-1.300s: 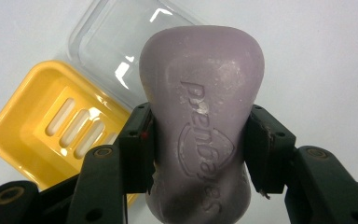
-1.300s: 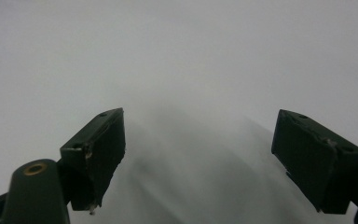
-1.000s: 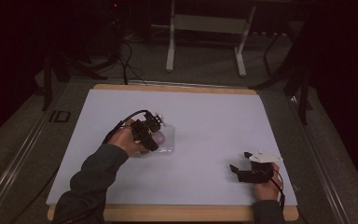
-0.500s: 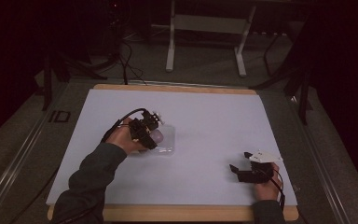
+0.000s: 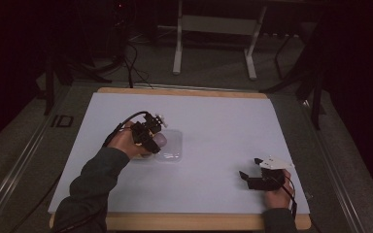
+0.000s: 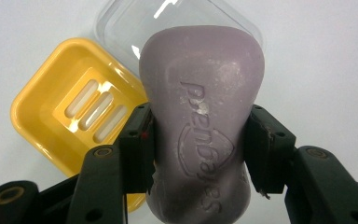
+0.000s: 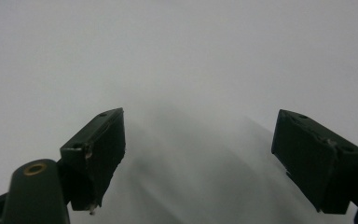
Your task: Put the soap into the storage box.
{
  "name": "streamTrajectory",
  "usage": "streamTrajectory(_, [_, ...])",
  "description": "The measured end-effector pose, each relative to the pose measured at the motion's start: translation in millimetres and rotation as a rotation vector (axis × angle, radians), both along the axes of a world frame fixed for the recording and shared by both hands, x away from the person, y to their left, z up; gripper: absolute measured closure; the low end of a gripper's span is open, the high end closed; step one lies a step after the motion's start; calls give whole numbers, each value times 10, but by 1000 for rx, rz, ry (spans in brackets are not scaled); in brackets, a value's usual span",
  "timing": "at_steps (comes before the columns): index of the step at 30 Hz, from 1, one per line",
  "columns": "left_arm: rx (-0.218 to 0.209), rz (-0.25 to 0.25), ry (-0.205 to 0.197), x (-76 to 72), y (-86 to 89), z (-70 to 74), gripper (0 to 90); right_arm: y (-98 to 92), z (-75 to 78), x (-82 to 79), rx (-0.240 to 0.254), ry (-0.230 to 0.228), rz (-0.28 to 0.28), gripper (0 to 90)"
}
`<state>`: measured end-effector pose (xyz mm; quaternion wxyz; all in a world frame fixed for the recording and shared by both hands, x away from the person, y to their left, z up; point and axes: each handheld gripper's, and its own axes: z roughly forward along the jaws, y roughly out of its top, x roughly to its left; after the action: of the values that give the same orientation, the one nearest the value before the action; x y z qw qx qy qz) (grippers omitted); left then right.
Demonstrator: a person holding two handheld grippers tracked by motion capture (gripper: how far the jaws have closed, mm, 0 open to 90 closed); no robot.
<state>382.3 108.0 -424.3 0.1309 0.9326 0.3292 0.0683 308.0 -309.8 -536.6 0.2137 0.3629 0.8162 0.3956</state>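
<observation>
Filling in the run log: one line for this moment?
left gripper: shut on soap | over yellow dish, clear lid | right gripper: open, empty

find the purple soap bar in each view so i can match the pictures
High view: the purple soap bar is left of centre on the white table, clamped in the left hand-held gripper above the clear lid.
Left gripper view: the bar is at centre, pinched between the two black jaws.
Right gripper view: not in it; open jaws over the bare table.
Shared landmark: the clear lid.
</observation>
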Motion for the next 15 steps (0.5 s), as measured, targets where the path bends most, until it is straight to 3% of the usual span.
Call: streamTrajectory(15, [-10, 38, 4, 59, 97, -13, 499, 0, 0, 0, 0, 0, -1, 171])
